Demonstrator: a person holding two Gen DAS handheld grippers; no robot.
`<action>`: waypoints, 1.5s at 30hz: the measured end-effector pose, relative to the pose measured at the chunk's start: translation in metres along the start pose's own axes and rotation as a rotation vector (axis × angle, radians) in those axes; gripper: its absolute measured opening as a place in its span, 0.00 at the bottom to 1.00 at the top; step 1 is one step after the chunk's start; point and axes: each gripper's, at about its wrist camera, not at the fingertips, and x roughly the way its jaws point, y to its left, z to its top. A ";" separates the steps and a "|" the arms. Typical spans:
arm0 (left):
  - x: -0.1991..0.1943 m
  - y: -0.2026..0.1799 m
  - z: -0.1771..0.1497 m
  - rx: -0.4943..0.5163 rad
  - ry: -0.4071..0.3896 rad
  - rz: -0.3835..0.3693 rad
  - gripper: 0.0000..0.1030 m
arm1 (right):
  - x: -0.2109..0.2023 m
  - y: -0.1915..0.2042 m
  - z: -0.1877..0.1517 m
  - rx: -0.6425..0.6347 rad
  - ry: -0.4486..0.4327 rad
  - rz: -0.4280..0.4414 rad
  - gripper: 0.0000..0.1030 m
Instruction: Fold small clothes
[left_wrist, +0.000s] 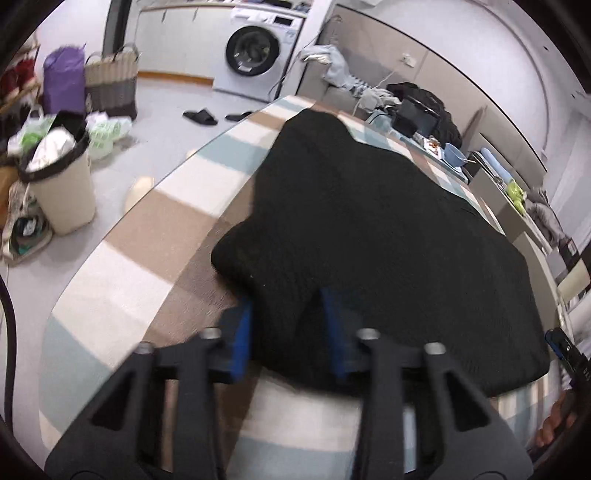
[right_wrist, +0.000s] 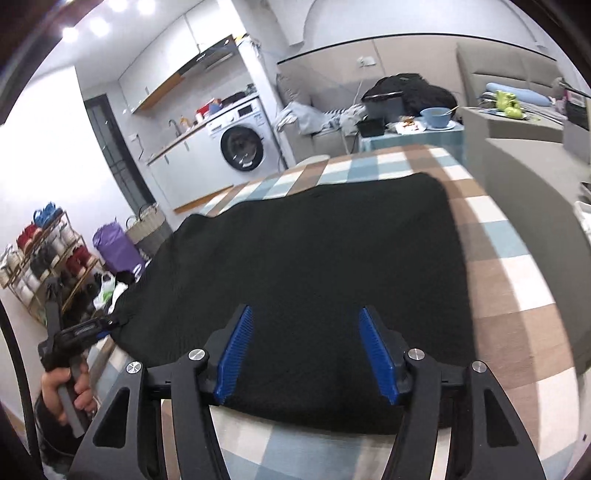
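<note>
- Left gripper (left_wrist: 286, 325): sat nearest the lens in the left wrist view, its blue pads (left_wrist: 242, 339) either side of a bunched fold at the near edge of the black knitted garment (left_wrist: 369, 229). The frame was blurred there; the cloth filled the gap between the pads, which appeared clamped on it.
- Right gripper (right_wrist: 306, 350): its blue pads (right_wrist: 236, 354) stood wide apart over the near hem of the black knitted garment (right_wrist: 314, 251), with cloth visible between them and not pinched.
- Black knitted garment: lay spread nearly flat on the checked cloth (left_wrist: 147, 240), one lobe reaching towards the far left edge of the table in the left wrist view.
- Checked cloth (right_wrist: 509, 280): brown, cream and pale blue squares, covering the table under the garment.
- Person's hand (right_wrist: 66, 391): gripped the left tool's handle at the lower left of the right wrist view, that tool's tips touching the garment's left corner.
- Beige bin (left_wrist: 62, 192): stood on the floor left of the table, lined with a black bag and full.
- Woven basket (left_wrist: 110, 85) and purple bag (left_wrist: 62, 77): stood side by side farther back.
- Black slippers (left_wrist: 201, 117): lay on the floor before the machine.
- Washing machine (left_wrist: 255, 51): white, front-loading, against the far wall.
- Blue bowl (right_wrist: 437, 116): rested on a far side table.
</note>
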 end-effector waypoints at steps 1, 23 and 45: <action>-0.002 -0.003 0.000 0.013 -0.014 0.003 0.15 | 0.006 0.003 -0.001 -0.010 0.016 -0.010 0.59; -0.030 -0.220 -0.001 0.550 -0.154 -0.319 0.10 | 0.000 -0.018 -0.002 0.039 0.028 -0.054 0.59; -0.019 -0.118 0.019 0.329 -0.018 -0.345 0.75 | 0.081 -0.013 0.029 0.262 0.222 0.188 0.13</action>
